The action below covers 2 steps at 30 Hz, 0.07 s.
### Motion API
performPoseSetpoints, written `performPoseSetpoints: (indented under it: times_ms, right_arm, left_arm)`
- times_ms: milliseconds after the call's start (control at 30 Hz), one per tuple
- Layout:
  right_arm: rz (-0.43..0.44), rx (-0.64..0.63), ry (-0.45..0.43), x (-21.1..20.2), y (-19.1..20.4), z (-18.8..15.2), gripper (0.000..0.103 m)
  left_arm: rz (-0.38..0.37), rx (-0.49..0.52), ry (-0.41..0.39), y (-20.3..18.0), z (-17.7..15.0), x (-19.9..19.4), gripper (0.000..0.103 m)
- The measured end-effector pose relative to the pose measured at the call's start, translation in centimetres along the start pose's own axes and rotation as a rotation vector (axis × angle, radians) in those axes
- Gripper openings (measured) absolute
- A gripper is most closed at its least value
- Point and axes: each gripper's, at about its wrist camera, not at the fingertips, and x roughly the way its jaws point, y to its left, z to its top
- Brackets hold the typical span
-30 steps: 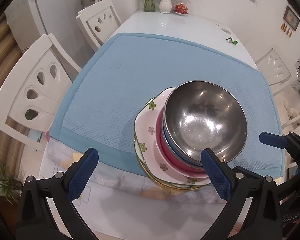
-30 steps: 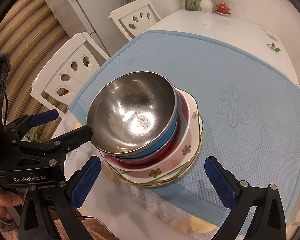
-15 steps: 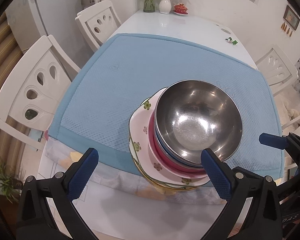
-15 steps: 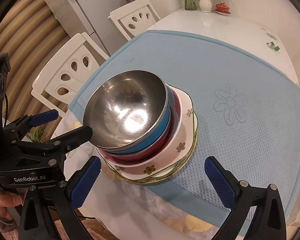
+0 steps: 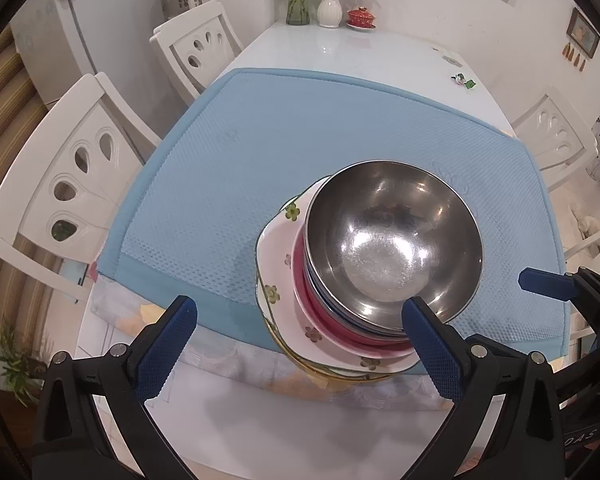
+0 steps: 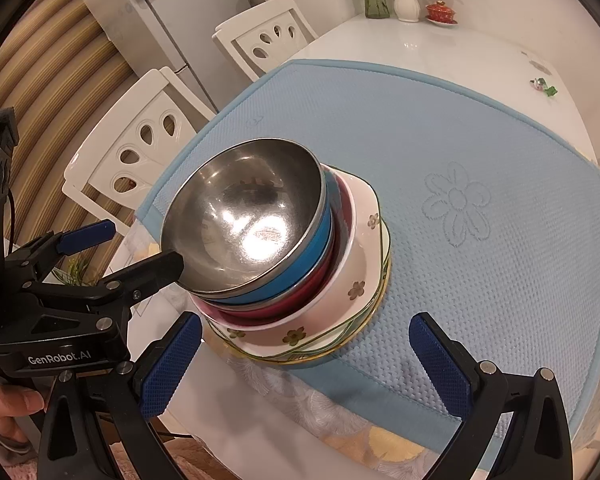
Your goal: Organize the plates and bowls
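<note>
A stack stands at the near edge of the blue mat (image 5: 260,152): flat plates at the bottom, a pink floral dish (image 5: 274,248), a red bowl (image 6: 284,304), a blue bowl (image 6: 320,240) and a steel bowl (image 5: 392,240) on top. The bowls lean left over the dish. My left gripper (image 5: 298,320) is open, and its right finger (image 6: 160,266) lies against the steel bowl's (image 6: 244,228) outer rim. My right gripper (image 6: 304,328) is open just in front of the stack, holding nothing. It shows in the left wrist view as a blue fingertip (image 5: 544,285).
White chairs (image 5: 72,188) stand along the table's left side and another (image 5: 556,136) on the right. Vases and a red lidded cup (image 5: 362,16) stand at the far end of the white table (image 5: 360,52). A person's hand (image 6: 4,408) holds the left gripper.
The steel bowl and the bowls under it have shifted slightly left on the dish, toward my left gripper. Both grippers have stayed open and barely moved.
</note>
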Motion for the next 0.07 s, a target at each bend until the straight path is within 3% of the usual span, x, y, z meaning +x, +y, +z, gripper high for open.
performPoseSetpoints:
  times_ms: [67]
  right_arm:
    - [-0.001, 0.002, -0.001, -0.02, -0.04, -0.01, 0.103]
  left_arm:
    - [-0.005, 0.001, -0.001, 0.04, -0.02, 0.0, 0.102]
